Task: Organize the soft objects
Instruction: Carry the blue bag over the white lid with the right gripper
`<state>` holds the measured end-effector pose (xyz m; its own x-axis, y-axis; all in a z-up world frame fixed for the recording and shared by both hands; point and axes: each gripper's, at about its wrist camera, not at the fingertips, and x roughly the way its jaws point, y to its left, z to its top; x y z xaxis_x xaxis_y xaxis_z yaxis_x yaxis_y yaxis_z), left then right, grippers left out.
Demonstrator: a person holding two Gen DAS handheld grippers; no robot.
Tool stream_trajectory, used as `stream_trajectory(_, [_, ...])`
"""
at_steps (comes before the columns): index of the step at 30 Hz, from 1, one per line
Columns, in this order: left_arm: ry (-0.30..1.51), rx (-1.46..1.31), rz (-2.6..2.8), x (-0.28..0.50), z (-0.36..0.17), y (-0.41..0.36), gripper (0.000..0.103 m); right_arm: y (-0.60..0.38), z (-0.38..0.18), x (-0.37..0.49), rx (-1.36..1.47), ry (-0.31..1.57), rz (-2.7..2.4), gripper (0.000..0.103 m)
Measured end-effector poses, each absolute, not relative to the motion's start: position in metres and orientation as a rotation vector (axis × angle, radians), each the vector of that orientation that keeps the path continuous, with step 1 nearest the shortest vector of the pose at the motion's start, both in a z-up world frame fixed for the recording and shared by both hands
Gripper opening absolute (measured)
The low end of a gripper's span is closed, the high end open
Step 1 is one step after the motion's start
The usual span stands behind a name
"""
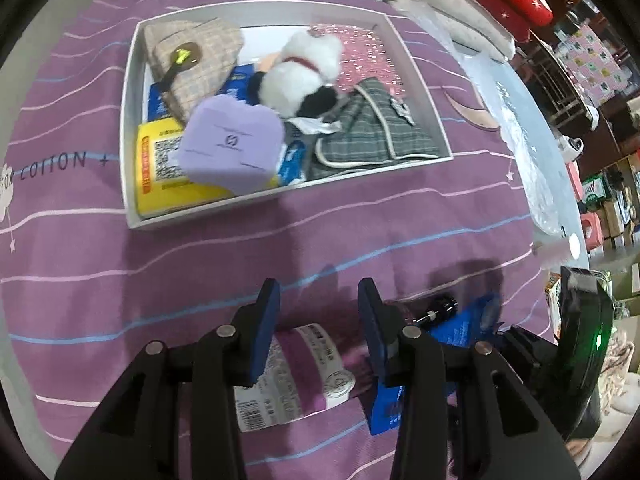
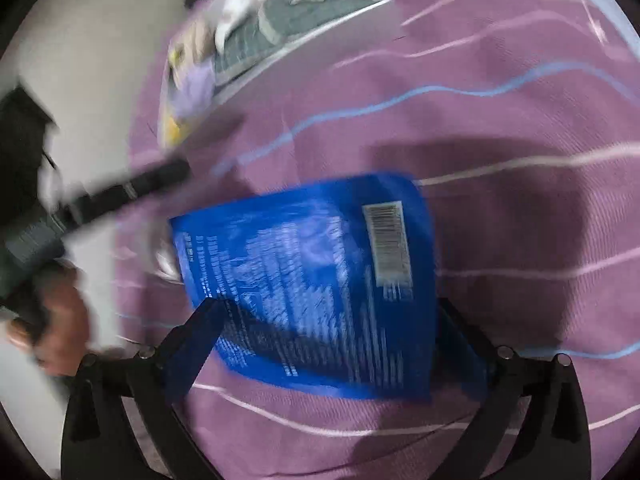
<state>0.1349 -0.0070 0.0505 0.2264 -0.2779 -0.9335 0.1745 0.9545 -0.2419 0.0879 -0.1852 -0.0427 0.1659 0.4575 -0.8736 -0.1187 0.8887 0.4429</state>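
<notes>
A white box (image 1: 132, 128) on the purple striped sheet holds a plaid pouch (image 1: 192, 60), a purple packet (image 1: 230, 146), a yellow pack (image 1: 160, 168), a panda plush (image 1: 298, 76) and grey plaid cloth (image 1: 372, 132). My left gripper (image 1: 318, 320) is open above a rolled purple cloth with a white label (image 1: 296, 376). My right gripper (image 2: 332, 320) has its jaws wide on either side of a blue packet (image 2: 316, 276); blur hides whether they touch it. The blue packet also shows in the left wrist view (image 1: 460, 328).
The right gripper's body (image 1: 584, 344) sits at the right of the left wrist view. A small black bottle (image 1: 440, 308) lies by the blue packet. Clear plastic wrap (image 1: 528, 152) and bedding lie at the sheet's right edge. The left gripper's fingers (image 2: 132, 188) and a hand appear blurred.
</notes>
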Motion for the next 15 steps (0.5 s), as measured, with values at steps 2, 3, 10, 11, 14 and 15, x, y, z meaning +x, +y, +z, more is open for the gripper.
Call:
stream_trajectory(2, [1.304, -0.106, -0.297, 0.135, 0.05, -0.001, 0.042, -0.183, -0.039, 0.083, 0.287, 1.312, 0.399, 0.098])
stream_trajectory(3, [1.301, -0.114, -0.291, 0.135, 0.051, 0.001, 0.042, -0.185, -0.035, 0.08, 0.298, 1.278, 0.403, 0.072])
stream_trajectory(10, [1.277, -0.135, -0.277, 0.135, 0.053, 0.01, 0.042, -0.238, 0.004, 0.067, 0.497, 1.151, 0.487, 0.004])
stream_trajectory(11, [1.269, -0.132, -0.269, 0.136, 0.053, 0.011, 0.042, -0.246, 0.012, 0.067, 0.518, 1.123, 0.491, 0.003])
stream_trajectory(14, [1.236, -0.116, -0.253, 0.135, 0.058, 0.012, 0.042, -0.262, 0.038, 0.069, 0.568, 1.036, 0.489, 0.003])
stream_trajectory(15, [1.223, -0.111, -0.249, 0.134, 0.06, 0.012, 0.042, -0.266, 0.039, 0.068, 0.568, 1.021, 0.484, 0.003])
